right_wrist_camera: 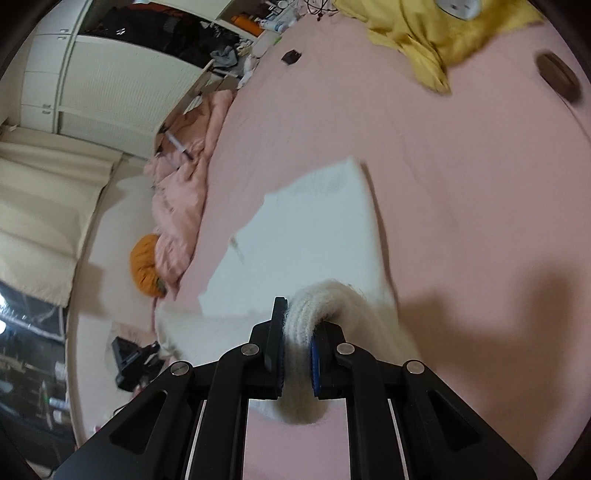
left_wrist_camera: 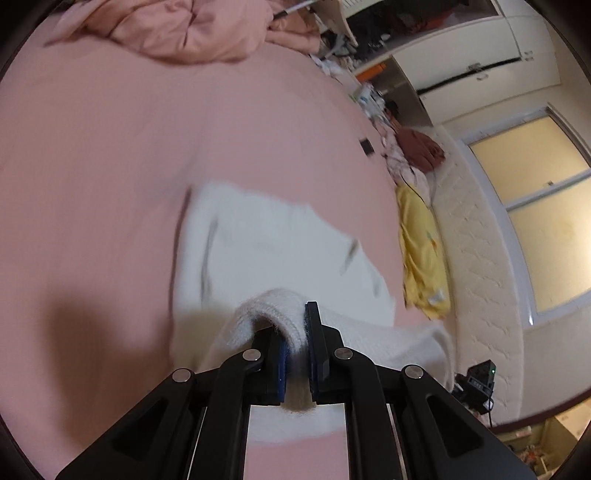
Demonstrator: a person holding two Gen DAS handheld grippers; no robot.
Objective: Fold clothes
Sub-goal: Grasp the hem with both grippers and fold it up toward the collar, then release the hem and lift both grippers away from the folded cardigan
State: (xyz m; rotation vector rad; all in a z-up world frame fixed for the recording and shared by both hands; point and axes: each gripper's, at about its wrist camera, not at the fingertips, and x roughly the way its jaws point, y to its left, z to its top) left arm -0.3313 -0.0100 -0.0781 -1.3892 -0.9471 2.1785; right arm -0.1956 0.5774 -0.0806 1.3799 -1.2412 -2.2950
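Observation:
A white knitted garment (left_wrist_camera: 280,243) lies spread on the pink bed sheet (left_wrist_camera: 110,166), blurred by motion. My left gripper (left_wrist_camera: 297,332) is shut on a bunched ribbed edge of it, lifted off the sheet. In the right wrist view the same white garment (right_wrist_camera: 314,229) stretches ahead, and my right gripper (right_wrist_camera: 299,332) is shut on another ribbed edge that bulges between its fingers. Both held edges hang above the bed; the rest of the cloth trails down to the sheet.
A yellow garment (left_wrist_camera: 421,254) lies at the bed's right side, also in the right wrist view (right_wrist_camera: 432,33). A crumpled pink duvet (left_wrist_camera: 177,29) is at the far end. A brown garment (left_wrist_camera: 421,147), a small dark object (left_wrist_camera: 366,146) and an orange cushion (right_wrist_camera: 146,269) are around the bed.

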